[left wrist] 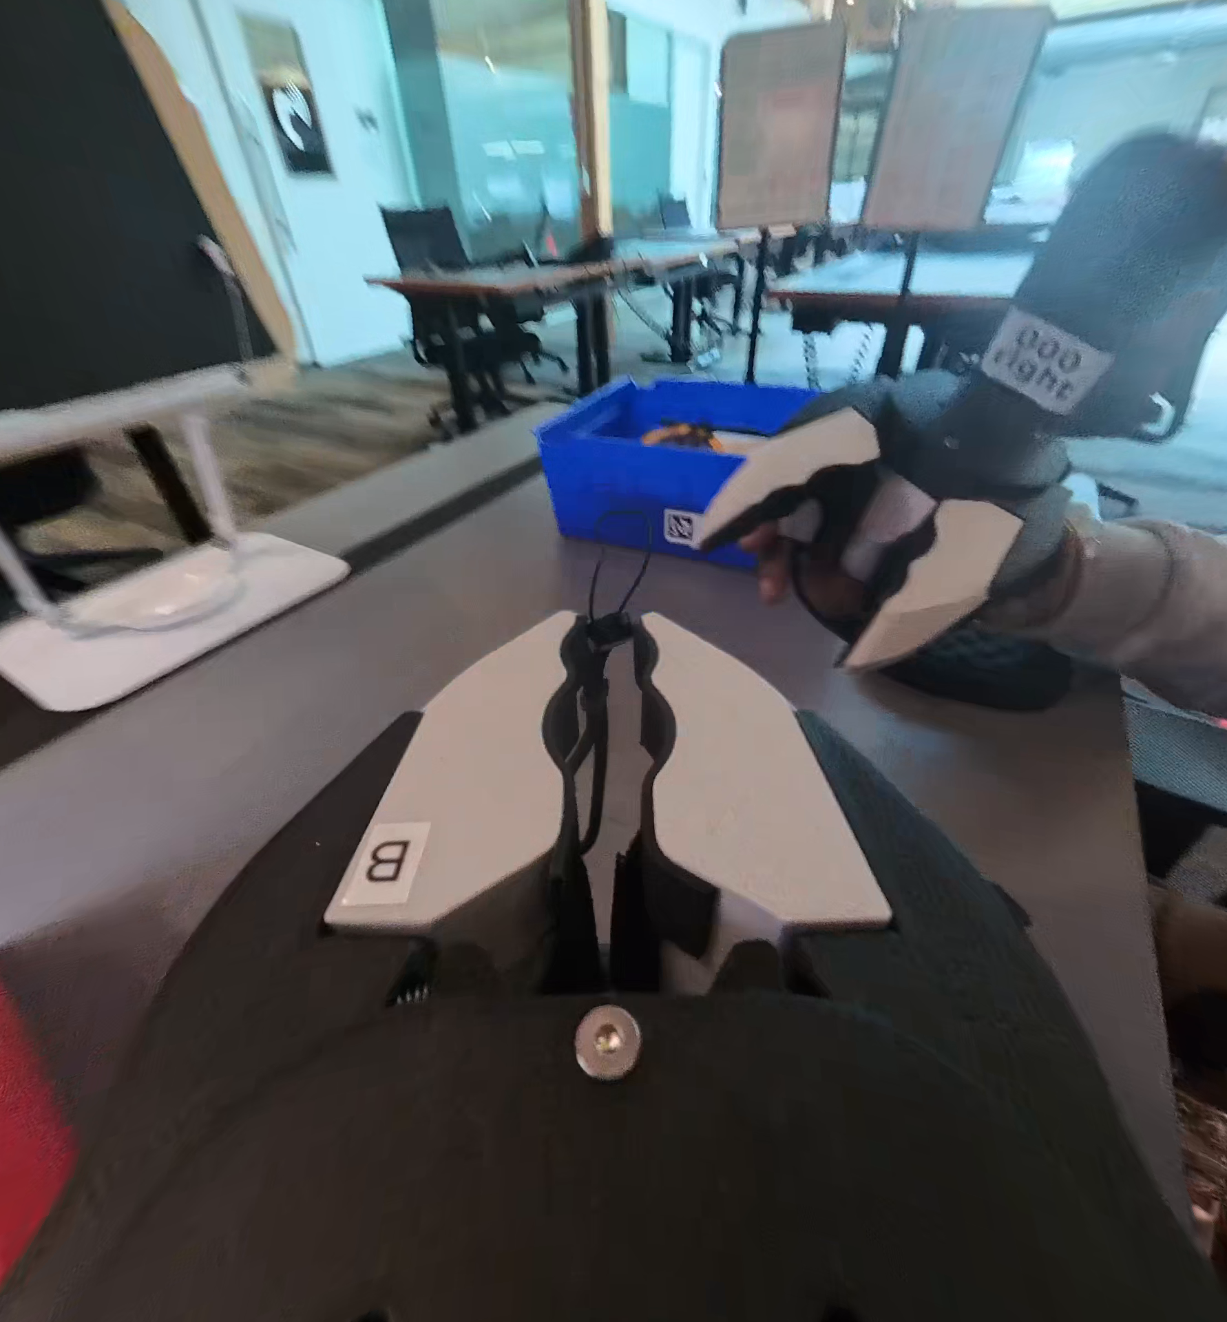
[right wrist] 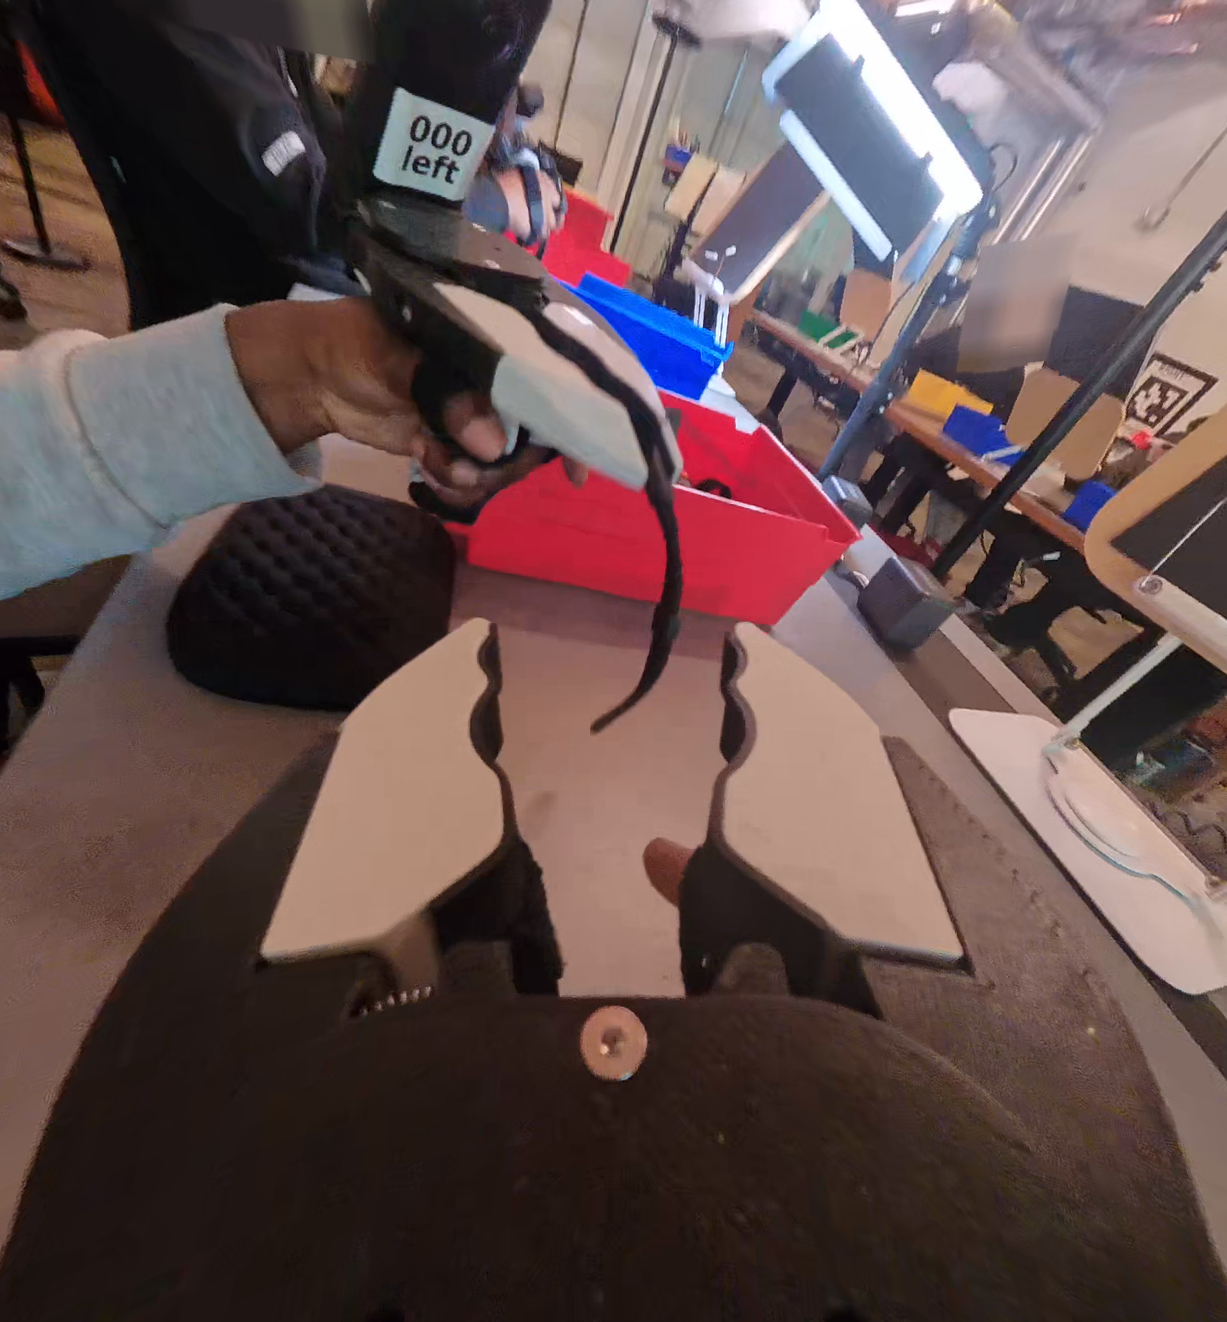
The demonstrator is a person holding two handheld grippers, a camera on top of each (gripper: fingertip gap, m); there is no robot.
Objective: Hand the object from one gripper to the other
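While left gripper (left wrist: 614,629) pinches cord (right wrist: 661,608), grey table (left wrist: 382,715) fronts office desks (left wrist: 525,286).

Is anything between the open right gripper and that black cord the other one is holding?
No. In the right wrist view, only bare grey table shows between the right gripper and the black cord dangling from the left gripper.

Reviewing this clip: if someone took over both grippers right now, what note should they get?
Left gripper: shut on the thin black cord, which dangles from its tips above the grey table.
Right gripper: open, empty, aimed at the cord's free end, not touching it.
Red bin sits behind the cord, blue bin across the table.
Done: cord picked up and presented.
Left: right gripper closes on cord, left releases.
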